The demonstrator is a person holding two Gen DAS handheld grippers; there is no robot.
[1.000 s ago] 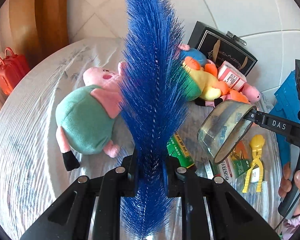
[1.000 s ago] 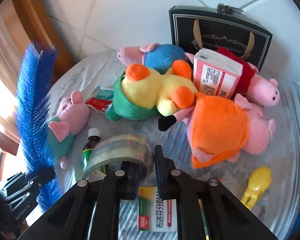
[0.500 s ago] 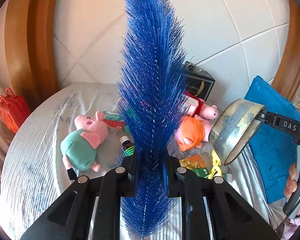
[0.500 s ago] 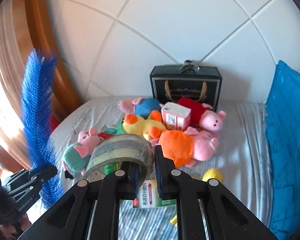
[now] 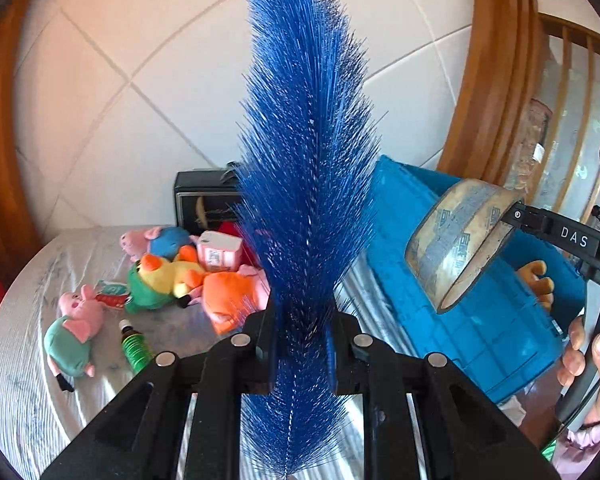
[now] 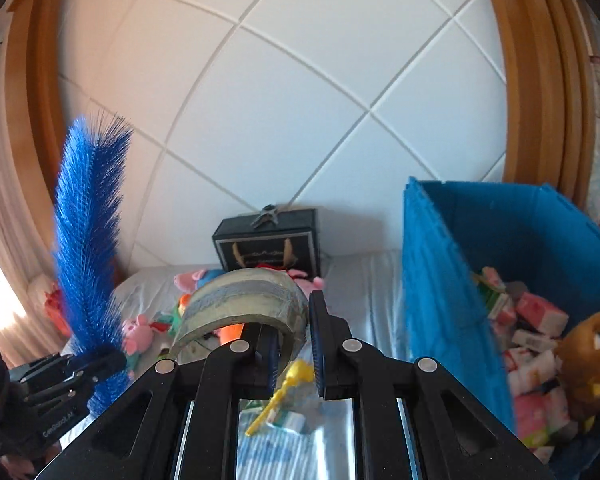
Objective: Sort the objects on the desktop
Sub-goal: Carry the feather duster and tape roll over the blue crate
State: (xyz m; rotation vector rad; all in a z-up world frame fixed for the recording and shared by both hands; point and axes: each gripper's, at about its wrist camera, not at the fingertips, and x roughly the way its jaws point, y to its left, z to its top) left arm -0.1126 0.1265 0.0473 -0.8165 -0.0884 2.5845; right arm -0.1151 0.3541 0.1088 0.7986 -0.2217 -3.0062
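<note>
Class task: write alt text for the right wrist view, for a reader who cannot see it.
The right hand-held gripper grips a roll of clear tape above a cluttered bed. A blue crate of toys stands right; the left hand-held gripper holds a blue bristle brush.

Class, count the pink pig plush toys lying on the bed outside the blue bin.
4, perhaps more hidden: green-bodied pig nearest left, blue-bodied pig by the black box, orange-dressed pig, and red-dressed pig largely behind the blue brush.
</note>
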